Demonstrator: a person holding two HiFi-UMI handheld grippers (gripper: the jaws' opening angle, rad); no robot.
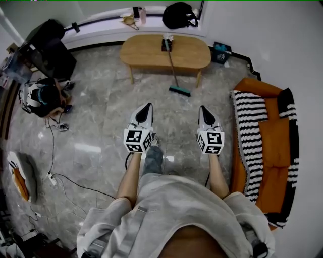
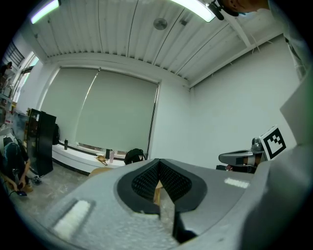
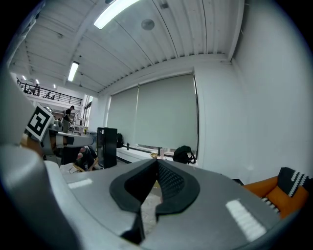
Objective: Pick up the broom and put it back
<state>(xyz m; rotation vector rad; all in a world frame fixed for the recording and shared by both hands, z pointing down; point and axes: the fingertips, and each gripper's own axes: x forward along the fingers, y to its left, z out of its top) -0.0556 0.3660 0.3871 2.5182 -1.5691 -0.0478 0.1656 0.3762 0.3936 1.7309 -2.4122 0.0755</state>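
Observation:
The broom (image 1: 173, 69) leans against the front of the oval wooden table (image 1: 146, 52). Its teal head (image 1: 179, 90) rests on the marble floor and its handle reaches up to the table top. Both grippers are held out at waist height, well short of the broom and pointing toward it. My left gripper (image 1: 148, 106) (image 2: 157, 162) has its jaws together with nothing between them. My right gripper (image 1: 202, 108) (image 3: 157, 163) is also shut and empty. The broom head lies ahead, between the two gripper tips.
An orange sofa (image 1: 273, 151) with black-and-white striped cushions lines the right wall. A black bag (image 1: 179, 15) sits on the window ledge behind the table. At the left are a black cabinet (image 1: 48, 48), a crouching person (image 1: 40, 98) and cables (image 1: 59, 177) on the floor.

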